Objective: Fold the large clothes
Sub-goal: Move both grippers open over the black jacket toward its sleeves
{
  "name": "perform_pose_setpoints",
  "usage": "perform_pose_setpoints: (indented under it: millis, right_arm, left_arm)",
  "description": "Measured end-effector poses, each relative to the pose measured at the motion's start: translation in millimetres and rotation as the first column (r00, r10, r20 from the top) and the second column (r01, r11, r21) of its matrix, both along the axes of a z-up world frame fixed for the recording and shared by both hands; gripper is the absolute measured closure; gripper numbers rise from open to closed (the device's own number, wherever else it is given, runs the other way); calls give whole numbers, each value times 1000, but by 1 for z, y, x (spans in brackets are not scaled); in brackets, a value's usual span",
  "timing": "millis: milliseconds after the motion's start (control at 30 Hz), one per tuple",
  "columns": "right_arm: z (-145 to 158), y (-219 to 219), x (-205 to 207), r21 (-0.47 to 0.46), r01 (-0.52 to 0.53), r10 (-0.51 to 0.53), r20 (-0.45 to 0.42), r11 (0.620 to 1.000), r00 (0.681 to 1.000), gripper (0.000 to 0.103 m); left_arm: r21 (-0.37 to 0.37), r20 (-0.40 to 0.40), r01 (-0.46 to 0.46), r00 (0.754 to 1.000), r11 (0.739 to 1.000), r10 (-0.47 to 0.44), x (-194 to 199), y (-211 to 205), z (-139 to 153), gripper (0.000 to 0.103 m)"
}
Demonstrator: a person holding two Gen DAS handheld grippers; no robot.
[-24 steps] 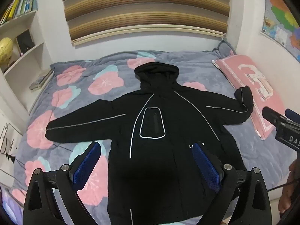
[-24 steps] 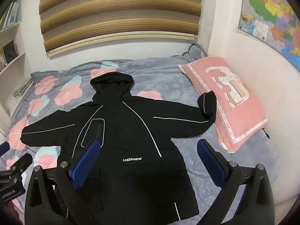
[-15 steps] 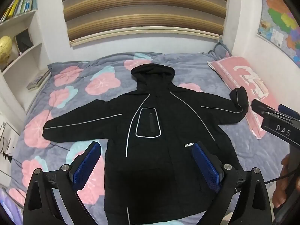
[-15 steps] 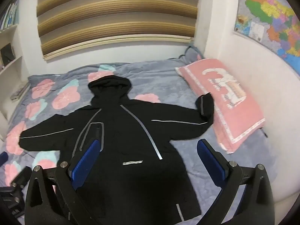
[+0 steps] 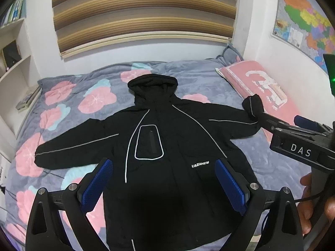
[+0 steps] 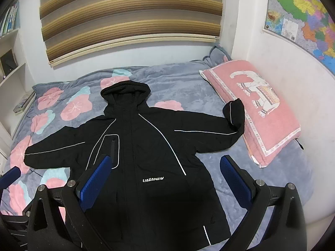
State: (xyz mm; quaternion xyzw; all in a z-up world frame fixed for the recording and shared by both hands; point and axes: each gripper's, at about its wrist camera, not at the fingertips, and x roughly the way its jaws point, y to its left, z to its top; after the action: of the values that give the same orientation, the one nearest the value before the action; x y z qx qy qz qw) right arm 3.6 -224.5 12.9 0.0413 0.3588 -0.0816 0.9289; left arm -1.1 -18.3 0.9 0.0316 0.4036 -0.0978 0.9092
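The jacket (image 5: 167, 156) lies spread flat, front up, on the bed (image 5: 209, 79), both sleeves stretched out to the sides and the hood toward the far wall. Nearest in the left wrist view, the left tool (image 5: 163, 186) hangs above the jacket's lower half with its two blue pads set wide apart and nothing between them. At the right edge of that view the right tool (image 5: 301, 133) shows from the side, marked "DAS", with the right hand (image 5: 314, 205) gripping its handle. In the right wrist view the right tool (image 6: 165, 185) also stands wide, holding nothing, above the jacket's hem and the bare blanket beside it; the left tool (image 6: 10, 174) peeks in at the left edge there.

Farther on, white piping runs along the jacket's sleeves and chest, and a small white logo (image 6: 153, 179) sits on the front. The cuff (image 6: 234, 115) of the sleeve nearest the pillow (image 6: 272, 113) bends upward and rests against the pink pillow's edge. The blanket (image 6: 188, 87) is grey with pink flowers. Beyond the bed, a striped blind (image 6: 129, 14) covers the window, shelves (image 5: 14, 62) stand at the left, and a coloured map (image 6: 303, 14) hangs on the right wall.
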Motion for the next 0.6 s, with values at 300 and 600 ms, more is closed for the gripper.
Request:
perform_pose_setpoints:
  millis: [300, 600]
  right_arm:
    - [-4, 8, 20, -4, -19, 19, -23, 1000, 1000, 0]
    - [-7, 26, 50, -25, -69, 68, -50, 997, 996, 0]
  left_arm:
    - [-34, -40, -17, 999, 999, 16, 18, 9, -8, 5]
    - [-45, -40, -55, 998, 997, 54, 39, 22, -13, 5]
